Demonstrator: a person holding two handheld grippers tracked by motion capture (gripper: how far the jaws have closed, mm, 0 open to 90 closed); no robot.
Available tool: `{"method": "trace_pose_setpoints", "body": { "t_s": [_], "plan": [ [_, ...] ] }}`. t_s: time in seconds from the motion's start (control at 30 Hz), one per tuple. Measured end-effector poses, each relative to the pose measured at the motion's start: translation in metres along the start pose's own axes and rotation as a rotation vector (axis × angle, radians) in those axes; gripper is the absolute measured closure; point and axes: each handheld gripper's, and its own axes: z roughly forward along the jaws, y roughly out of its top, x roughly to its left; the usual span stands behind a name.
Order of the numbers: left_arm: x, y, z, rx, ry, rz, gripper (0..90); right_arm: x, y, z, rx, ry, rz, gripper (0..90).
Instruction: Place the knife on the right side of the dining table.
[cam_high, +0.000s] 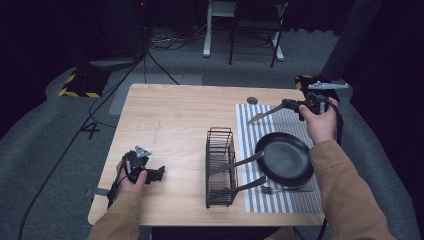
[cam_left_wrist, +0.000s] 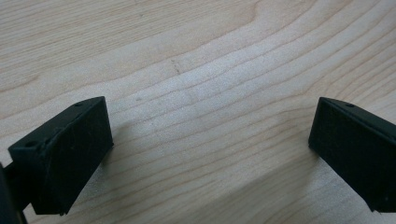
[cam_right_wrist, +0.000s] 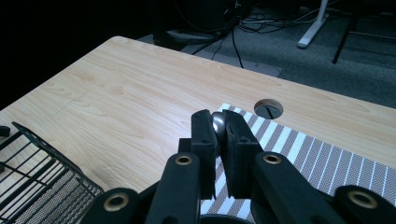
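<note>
Table (cam_high: 175, 125), pale wood; striped placemat (cam_high: 290, 200); wire rack (cam_high: 220, 167) holding two utensils; black plate (cam_high: 284, 157); fork (cam_high: 287, 189) below it. Knife (cam_high: 265, 113): held above the mat's far end, clamped by its handle in the right gripper (cam_right_wrist: 219, 140); judged light, rigid, slippery metal, best gripped mid-handle. Left gripper (cam_left_wrist: 210, 154): jaws wide apart, empty, low over bare table.

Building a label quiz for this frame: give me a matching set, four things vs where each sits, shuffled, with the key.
Things:
1. knife
2. pan
3. fork
4. rack

Places:
A. flat on the striped mat, just in front of the pan
B. mid-table, left of the mat
C. clamped in the right gripper, off the table
D. in the middle of the mat

Pairs: 1-C, 2-D, 3-A, 4-B
</note>
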Motion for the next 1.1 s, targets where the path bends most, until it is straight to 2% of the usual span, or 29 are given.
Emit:
{"method": "trace_pose_setpoints", "body": {
  "t_s": [0.57, 0.6, 0.63, 0.73, 0.83, 0.87, 0.93, 1.1],
  "plan": [
    [0.000, 0.000, 0.000, 0.000, 0.000, 0.000, 0.0, -0.010, -0.004, 0.001, 0.024, -0.022, 0.024, 83.4],
    [0.000, 0.000, 0.000, 0.000, 0.000, 0.000, 0.0, -0.012, -0.004, 0.000, 0.041, -0.047, 0.018, 81.8],
    [0.000, 0.000, 0.000, 0.000, 0.000, 0.000, 0.0, -0.012, -0.004, 0.000, 0.041, -0.047, 0.018, 81.8],
    [0.000, 0.000, 0.000, 0.000, 0.000, 0.000, 0.0, -0.017, -0.005, -0.001, 0.079, -0.115, -0.007, 78.8],
    [0.000, 0.000, 0.000, 0.000, 0.000, 0.000, 0.0, -0.021, -0.006, -0.001, 0.086, -0.126, 0.003, 77.8],
    [0.000, 0.000, 0.000, 0.000, 0.000, 0.000, 0.0, -0.024, -0.007, 0.000, 0.096, -0.151, 0.005, 76.3],
    [0.000, 0.000, 0.000, 0.000, 0.000, 0.000, 0.0, -0.027, -0.009, 0.001, 0.105, -0.169, 0.011, 75.1],
    [0.000, 0.000, 0.000, 0.001, 0.000, 0.000, 0.0, -0.037, -0.013, 0.002, 0.117, -0.188, 0.041, 73.3]
  ]
}}
